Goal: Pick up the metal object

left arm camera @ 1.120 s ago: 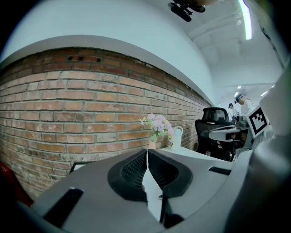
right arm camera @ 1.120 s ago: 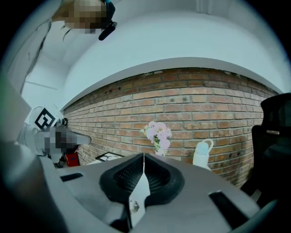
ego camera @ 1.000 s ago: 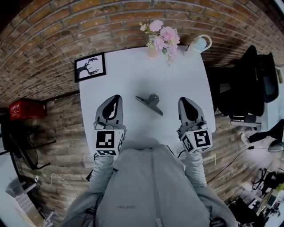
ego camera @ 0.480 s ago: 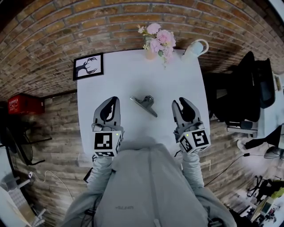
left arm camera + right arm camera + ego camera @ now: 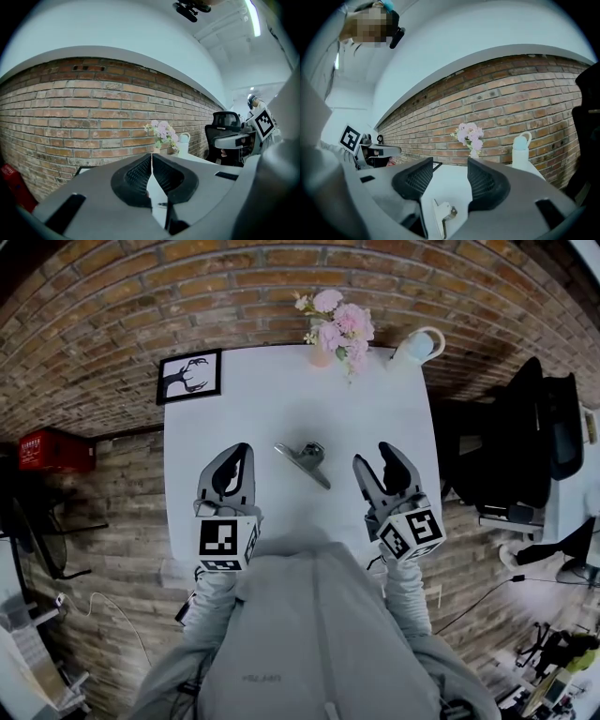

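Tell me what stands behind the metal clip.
Behind the metal clip, at the table's far edge: pink flowers, a white jug right of them, a framed picture at left. From above, the blooms hide most of their vase.

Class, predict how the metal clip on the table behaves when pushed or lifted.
The metal clip looks rigid, so it probably won't flex. Lying flat on the smooth table, it would likely slide rather than roll. Thin sheet metal suggests it's light.
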A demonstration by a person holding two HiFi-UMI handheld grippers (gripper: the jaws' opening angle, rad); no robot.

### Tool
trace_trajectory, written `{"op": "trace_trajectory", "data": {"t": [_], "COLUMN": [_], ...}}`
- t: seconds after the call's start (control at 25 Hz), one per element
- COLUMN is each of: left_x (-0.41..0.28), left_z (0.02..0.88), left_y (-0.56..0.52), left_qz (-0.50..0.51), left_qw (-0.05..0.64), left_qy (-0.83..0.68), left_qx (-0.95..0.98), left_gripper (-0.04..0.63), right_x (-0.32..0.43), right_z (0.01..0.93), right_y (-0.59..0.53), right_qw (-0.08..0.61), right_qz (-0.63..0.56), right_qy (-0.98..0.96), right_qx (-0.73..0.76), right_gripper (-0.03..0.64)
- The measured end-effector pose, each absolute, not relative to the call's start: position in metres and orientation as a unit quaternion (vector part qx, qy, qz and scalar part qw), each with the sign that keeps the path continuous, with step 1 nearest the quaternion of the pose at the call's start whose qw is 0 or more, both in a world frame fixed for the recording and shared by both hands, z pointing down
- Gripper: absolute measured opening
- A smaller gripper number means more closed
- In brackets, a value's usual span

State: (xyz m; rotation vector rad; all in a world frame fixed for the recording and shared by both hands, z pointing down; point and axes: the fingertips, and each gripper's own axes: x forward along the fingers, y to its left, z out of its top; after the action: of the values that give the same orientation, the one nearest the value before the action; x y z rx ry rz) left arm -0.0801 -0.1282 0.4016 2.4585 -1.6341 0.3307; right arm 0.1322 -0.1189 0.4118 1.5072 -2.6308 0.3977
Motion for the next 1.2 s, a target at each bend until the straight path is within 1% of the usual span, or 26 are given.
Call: {"op": "trace_trajectory", "data": {"t": [0.32, 0.96, 1.2], "left_x": [-0.074, -0.078, -0.069], "left_z": [0.403, 0.429, 0.438], "left_y": [-0.127, -0.128, -0.132], "left_qz": [0.117, 0.131, 0.133], "left_qw": [0.089, 0.114, 0.127], "left_qy": [-0.549, -0.55, -0.539], "left_qx": [0.823, 0.817, 0.822], "left_gripper": [0.032, 0.032, 0.032], "right_x": [0.123, 0.082, 0.072], "right_z": [0.431, 0.512, 0.548], "right_y": [-0.125, -0.141, -0.145], "right_qw": [0.058, 0.141, 0.173], "right_qz": [0.156, 0.197, 0.217], "right_qy": [-0.873, -0.887, -0.886], "right_qx": [0.458, 0.394, 0.371], "right_gripper": [0.224, 0.222, 0.222]}}
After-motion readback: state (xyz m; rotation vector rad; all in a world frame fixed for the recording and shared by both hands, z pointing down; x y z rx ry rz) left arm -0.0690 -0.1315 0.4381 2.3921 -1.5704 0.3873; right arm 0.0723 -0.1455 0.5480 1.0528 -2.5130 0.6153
